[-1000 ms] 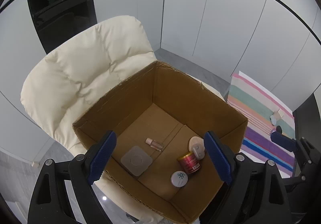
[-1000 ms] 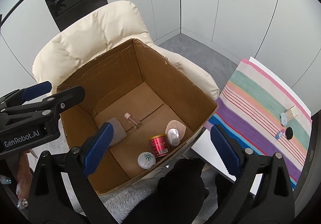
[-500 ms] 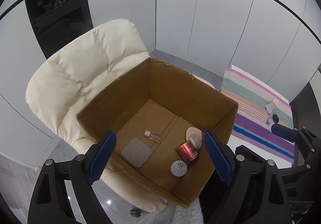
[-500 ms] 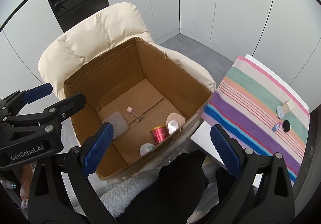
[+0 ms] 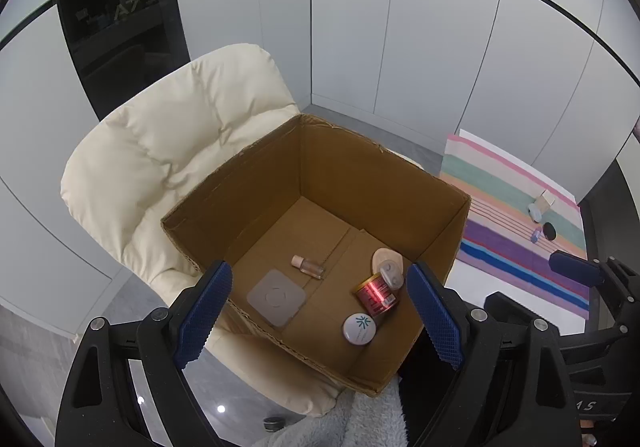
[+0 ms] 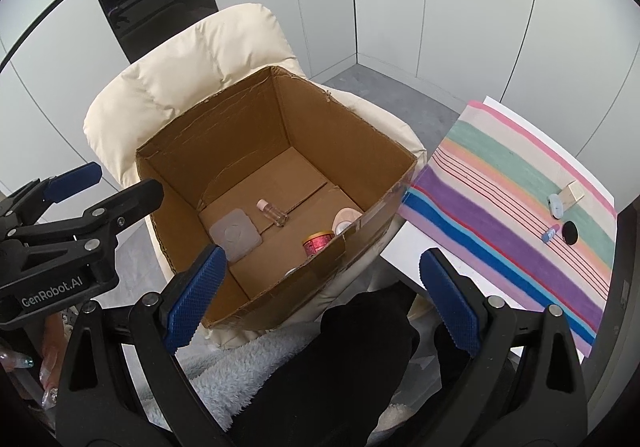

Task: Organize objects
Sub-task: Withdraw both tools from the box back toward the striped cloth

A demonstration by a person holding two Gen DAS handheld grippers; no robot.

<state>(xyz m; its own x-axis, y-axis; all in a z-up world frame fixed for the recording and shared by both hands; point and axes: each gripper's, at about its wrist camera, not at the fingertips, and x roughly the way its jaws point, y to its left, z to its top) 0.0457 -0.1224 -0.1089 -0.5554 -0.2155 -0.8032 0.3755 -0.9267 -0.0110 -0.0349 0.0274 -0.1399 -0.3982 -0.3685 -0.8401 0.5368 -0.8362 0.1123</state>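
Note:
An open cardboard box (image 5: 400, 183) (image 6: 224, 135) sits on a cream chair. Inside lie a grey square pad (image 5: 276, 297) (image 6: 235, 234), a small clear bottle (image 5: 308, 267) (image 6: 273, 210), a red tin (image 5: 376, 294) (image 6: 317, 243), a white round jar (image 5: 359, 329) and a beige oval case (image 5: 387, 265) (image 6: 345, 218). My left gripper (image 5: 316, 317) is open and empty above the box's near edge. My right gripper (image 6: 320, 301) is open and empty, nearer than the box. A small blue item (image 6: 555, 203), a beige block (image 6: 572, 194), a black disc (image 6: 569, 231) and a blue tube (image 6: 549, 234) lie on the striped cloth.
The cream padded chair (image 5: 160, 159) (image 6: 192, 59) holds the box. A table with a striped cloth (image 5: 516, 215) (image 6: 500, 207) stands at the right. A fluffy white fabric (image 6: 224, 367) and dark clothing (image 6: 344, 359) lie below the grippers. A dark panel (image 5: 116, 15) stands behind the chair.
Both grippers have pulled back and up from the box, so it looks smaller and farther. The items in the box have not moved. Both grippers stay open.

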